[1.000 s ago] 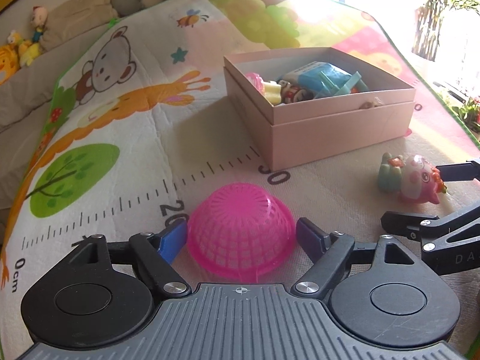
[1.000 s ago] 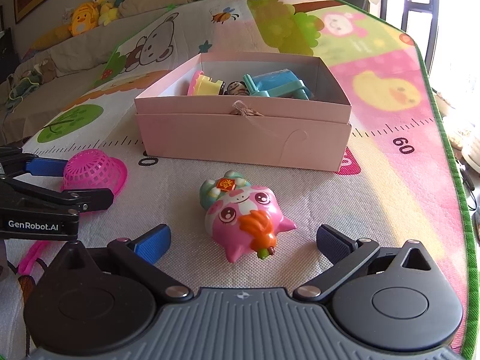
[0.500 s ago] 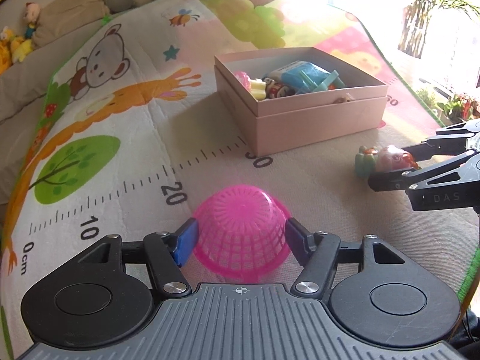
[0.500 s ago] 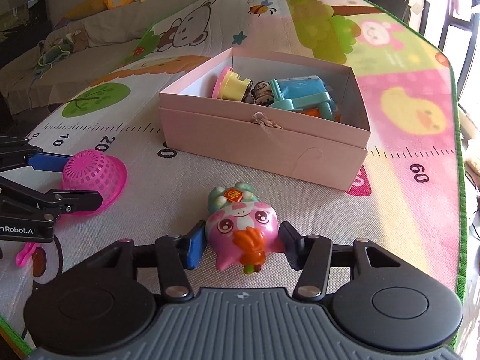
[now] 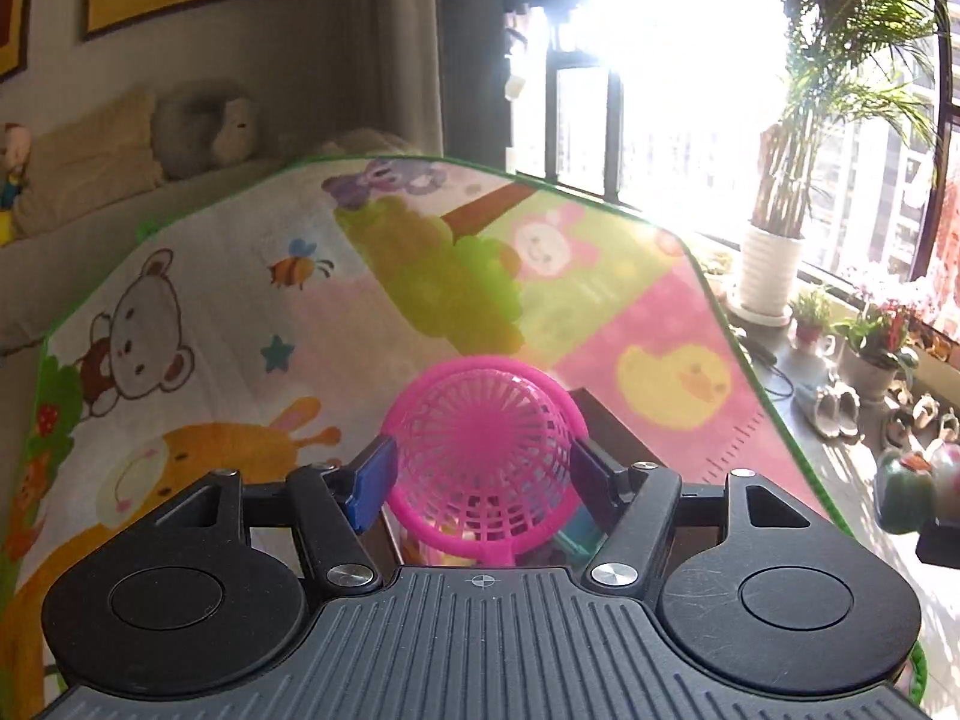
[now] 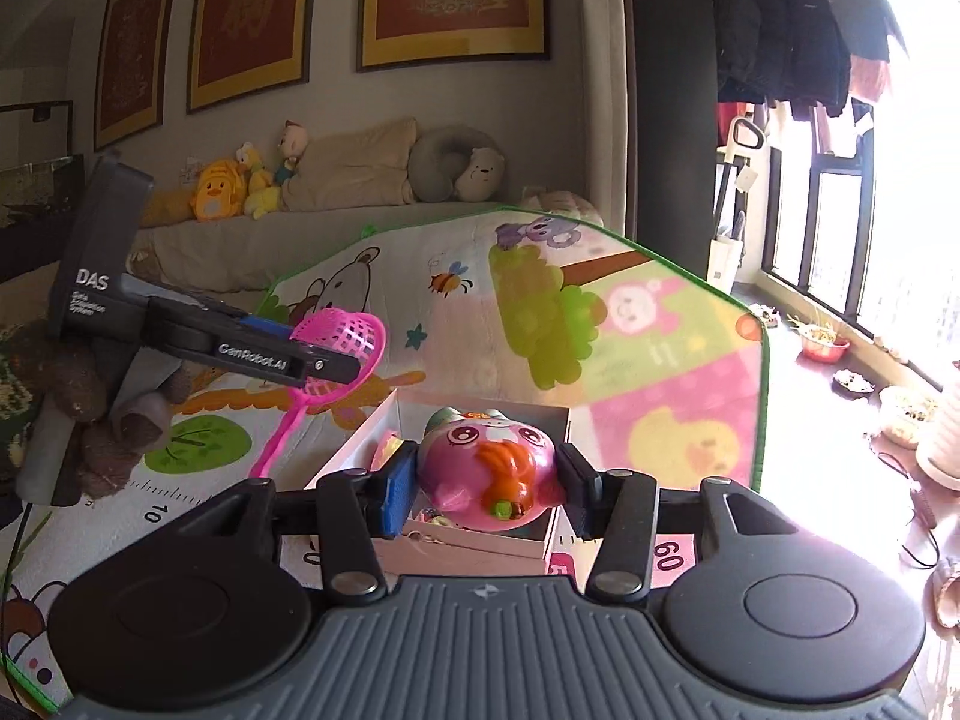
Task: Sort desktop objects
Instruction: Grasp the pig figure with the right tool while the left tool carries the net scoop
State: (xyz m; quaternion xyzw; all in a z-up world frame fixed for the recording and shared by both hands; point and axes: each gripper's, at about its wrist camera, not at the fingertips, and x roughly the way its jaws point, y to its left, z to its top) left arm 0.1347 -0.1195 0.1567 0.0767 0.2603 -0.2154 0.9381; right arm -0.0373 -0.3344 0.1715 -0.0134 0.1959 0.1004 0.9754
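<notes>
Above the pink box (image 6: 480, 531), we've lifted both toys off the mat: left tongs (image 5: 485, 471) clamp one strainer (image 5: 483, 450), right tongs (image 6: 486, 483) clamp one pig (image 6: 489, 471)

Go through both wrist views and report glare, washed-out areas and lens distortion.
Left wrist view: the window behind blows out to white, and a haze of flare spreads over the play mat above the pink strainer, held in the left gripper. Right wrist view: only the right edge overexposes; the pink toy in the right gripper is evenly lit. Both: fisheye bends the mat's edges.
</notes>
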